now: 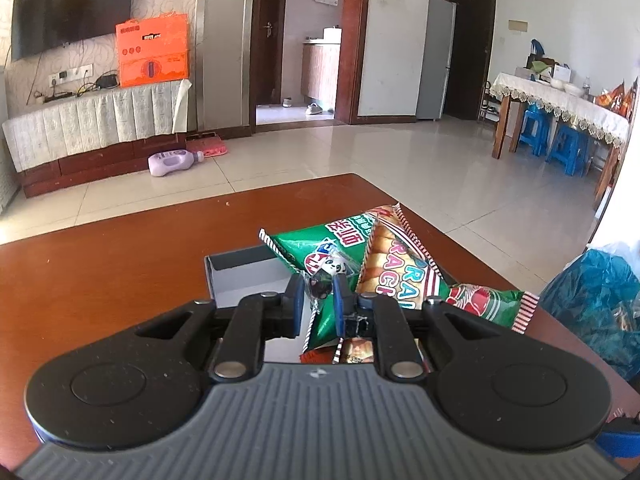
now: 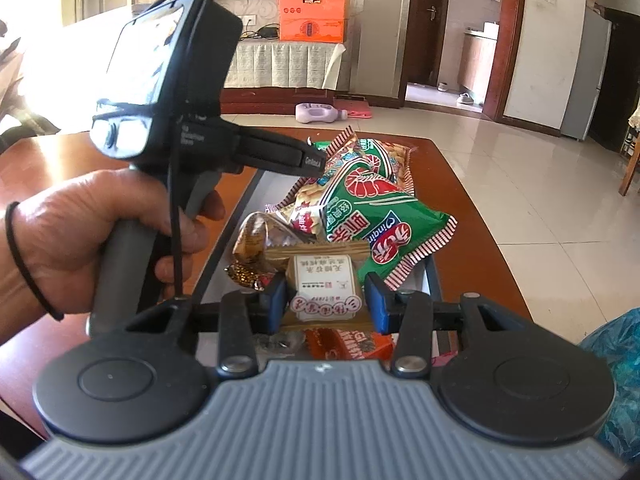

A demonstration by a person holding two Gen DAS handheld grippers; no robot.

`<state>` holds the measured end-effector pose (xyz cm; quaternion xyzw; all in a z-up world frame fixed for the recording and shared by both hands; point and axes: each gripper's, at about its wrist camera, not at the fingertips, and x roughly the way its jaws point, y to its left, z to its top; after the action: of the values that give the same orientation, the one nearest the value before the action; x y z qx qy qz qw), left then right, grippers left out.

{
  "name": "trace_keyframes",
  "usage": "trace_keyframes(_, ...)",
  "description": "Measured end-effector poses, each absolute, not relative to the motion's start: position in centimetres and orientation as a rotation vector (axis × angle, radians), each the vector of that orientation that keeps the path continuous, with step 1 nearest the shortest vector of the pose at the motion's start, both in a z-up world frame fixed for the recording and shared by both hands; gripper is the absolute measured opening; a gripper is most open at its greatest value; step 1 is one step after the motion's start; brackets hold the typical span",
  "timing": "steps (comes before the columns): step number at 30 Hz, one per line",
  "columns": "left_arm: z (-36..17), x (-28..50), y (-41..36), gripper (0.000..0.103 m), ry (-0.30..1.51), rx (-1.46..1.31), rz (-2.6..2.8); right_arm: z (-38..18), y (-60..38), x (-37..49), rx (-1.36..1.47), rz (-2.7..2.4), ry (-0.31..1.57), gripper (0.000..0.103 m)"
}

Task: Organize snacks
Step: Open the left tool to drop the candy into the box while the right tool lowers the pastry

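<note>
On the brown table stands a grey open box [image 1: 240,276] piled with snacks, among them green shrimp-cracker bags [image 1: 344,240] and a red-striped cracker pack [image 1: 400,264]. My left gripper [image 1: 319,300] hangs over the box, shut on a small dark panda-print candy [image 1: 322,282]. From the right wrist view a hand holds that left gripper [image 2: 314,158] above the far end of the box [image 2: 236,220]. My right gripper [image 2: 326,304] is at the near end. Its blue pads press a white square packet [image 2: 326,286] in a golden wrapper. A green bag [image 2: 380,216] lies just beyond.
A blue plastic bag [image 1: 596,304] sits at the table's right edge, also in the right wrist view as the blue bag [image 2: 616,360]. The table top [image 1: 120,272] stretches left of the box. On the floor beyond lie a purple bottle [image 1: 172,162] and a pink mat.
</note>
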<state>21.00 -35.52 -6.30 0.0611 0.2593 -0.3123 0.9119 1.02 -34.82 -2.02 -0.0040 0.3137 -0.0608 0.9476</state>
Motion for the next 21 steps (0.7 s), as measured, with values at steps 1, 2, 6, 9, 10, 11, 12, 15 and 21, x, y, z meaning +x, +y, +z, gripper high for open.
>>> trace_keyframes(1,-6.4,21.0,-35.6,0.017,0.536,0.126,-0.646,-2.0,-34.8,1.0,-0.007,-0.125,0.636,0.045)
trace_keyframes(2,-6.4,21.0,-35.7,0.019,0.535,0.128,-0.643,-1.9,-34.8,1.0,-0.006,-0.126,0.634,0.045)
trace_keyframes(6,-6.4,20.9,-35.5,0.027,0.529,0.142,-0.637,-1.8,-34.7,1.0,-0.005,-0.134,0.631,0.045)
trace_keyframes(9,-6.4,21.0,-34.8,0.045,0.524,0.138,-0.627,-1.8,-34.5,1.1,-0.006,-0.139,0.626,0.045)
trace_keyframes(10,-6.3,21.0,-34.6,0.051,0.519,0.135,-0.626,-1.8,-34.5,1.1,-0.008,-0.142,0.625,0.045)
trace_keyframes(11,-6.3,20.9,-34.4,0.056,0.514,0.132,-0.629,-1.8,-34.5,1.2,-0.008,-0.144,0.626,0.045)
trace_keyframes(12,-6.3,20.9,-34.3,0.059,0.510,0.131,-0.627,-1.8,-34.4,0.9,-0.008,-0.145,0.626,0.045)
trace_keyframes(15,-6.2,20.9,-33.8,0.066,0.505,0.128,-0.622,-1.8,-34.2,0.9,-0.009,-0.151,0.625,0.045)
trace_keyframes(21,-5.9,20.5,-32.8,0.069,0.499,0.130,-0.616,-1.8,-34.1,1.0,-0.003,-0.165,0.616,0.045)
